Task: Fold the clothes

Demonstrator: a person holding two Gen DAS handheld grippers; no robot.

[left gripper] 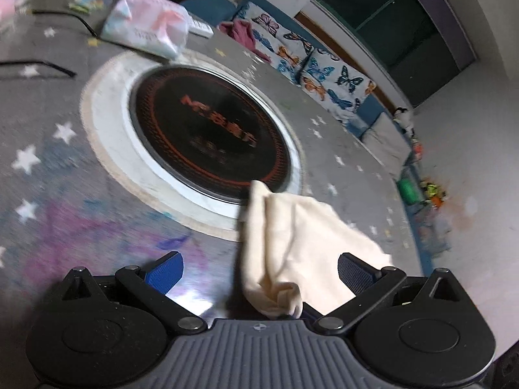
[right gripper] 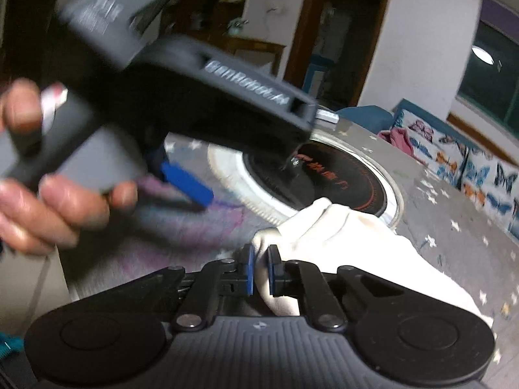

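We see both views smeared by motion blur, esp. the left hand and its gripper body, which fill the upper left of the right wrist view and hide much of the table. Writing on the round black glass hotplate w/ orange ring pattern is orange but too blurred to read; it starts w/ what looks like "Mr", though we can't be sure. The raised lettering on the grey body of the left gripper reads approx. "GenRobot.AI".

The cream-coloured soft cloth garment lies bunched on the grey star-print table cover, just beside the hotplate's white rim on the side nearest us. Left gripper's blue-padded fingers are spread wide apart, released; a fold of the garment sits between them near the gripper base, not pinched. The right gripper has its blue pads nearly together, clenched on a bunched edge of the garment.

Beyond the hotplate: a pastel pink-and-blue plastic pouch touching the rim's fringe, a black cable to its left, and a butterfly-print cushioned bench w/ a pink cloth on it.
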